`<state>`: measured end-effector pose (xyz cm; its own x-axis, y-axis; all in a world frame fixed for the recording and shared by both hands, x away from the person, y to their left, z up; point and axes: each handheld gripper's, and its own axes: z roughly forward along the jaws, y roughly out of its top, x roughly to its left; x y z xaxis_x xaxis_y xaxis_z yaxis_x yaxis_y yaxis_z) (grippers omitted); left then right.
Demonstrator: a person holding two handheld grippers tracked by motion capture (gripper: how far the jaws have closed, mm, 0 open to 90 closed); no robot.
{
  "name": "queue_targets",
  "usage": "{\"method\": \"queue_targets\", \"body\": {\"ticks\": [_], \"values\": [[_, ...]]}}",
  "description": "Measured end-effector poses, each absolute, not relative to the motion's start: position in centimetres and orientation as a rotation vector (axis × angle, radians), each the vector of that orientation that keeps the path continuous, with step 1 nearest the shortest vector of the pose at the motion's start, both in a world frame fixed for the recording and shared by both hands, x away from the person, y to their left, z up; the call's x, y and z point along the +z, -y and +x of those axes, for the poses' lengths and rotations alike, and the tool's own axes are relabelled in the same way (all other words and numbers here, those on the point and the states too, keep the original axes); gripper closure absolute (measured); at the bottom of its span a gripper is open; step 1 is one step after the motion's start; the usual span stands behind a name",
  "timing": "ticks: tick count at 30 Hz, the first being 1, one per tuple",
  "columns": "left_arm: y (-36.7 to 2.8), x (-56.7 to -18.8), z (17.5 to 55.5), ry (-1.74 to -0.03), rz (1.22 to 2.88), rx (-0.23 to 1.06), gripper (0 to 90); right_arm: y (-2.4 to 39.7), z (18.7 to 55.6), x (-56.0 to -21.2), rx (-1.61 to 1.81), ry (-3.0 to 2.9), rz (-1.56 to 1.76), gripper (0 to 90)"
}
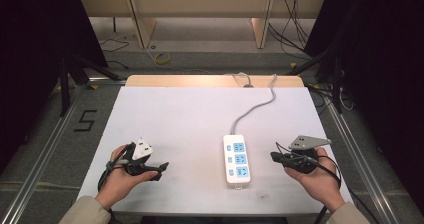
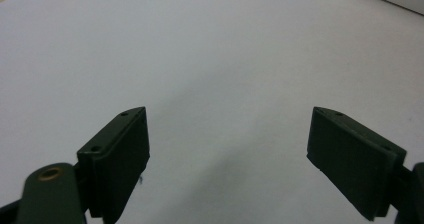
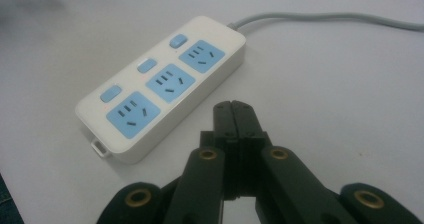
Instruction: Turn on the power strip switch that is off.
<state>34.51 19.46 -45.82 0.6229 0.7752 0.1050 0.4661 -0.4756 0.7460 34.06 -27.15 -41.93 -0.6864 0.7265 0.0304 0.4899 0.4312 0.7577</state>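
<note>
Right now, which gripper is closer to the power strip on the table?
The right gripper is nearer: it sits just right of the power strip, jaws shut and pointing at it. The left gripper is farther off on the strip's left, jaws open over the bare table.

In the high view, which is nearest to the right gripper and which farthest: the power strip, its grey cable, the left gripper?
1. Power strip: just to the left of the right gripper.
2. Grey cable: runs from the strip's far end towards the back of the table.
3. Left gripper: across the table, near its left edge.
</note>
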Motion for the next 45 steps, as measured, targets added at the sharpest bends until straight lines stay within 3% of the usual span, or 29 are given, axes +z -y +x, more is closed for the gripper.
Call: {"method": "queue_targets", "body": {"ticks": [45], "values": [[-19.4,-45.8,34.5,-0.972,2.149,0.574,16.6,25.0,36.1,-40.6,1.109,-2.398,1.063,90.0]]}}
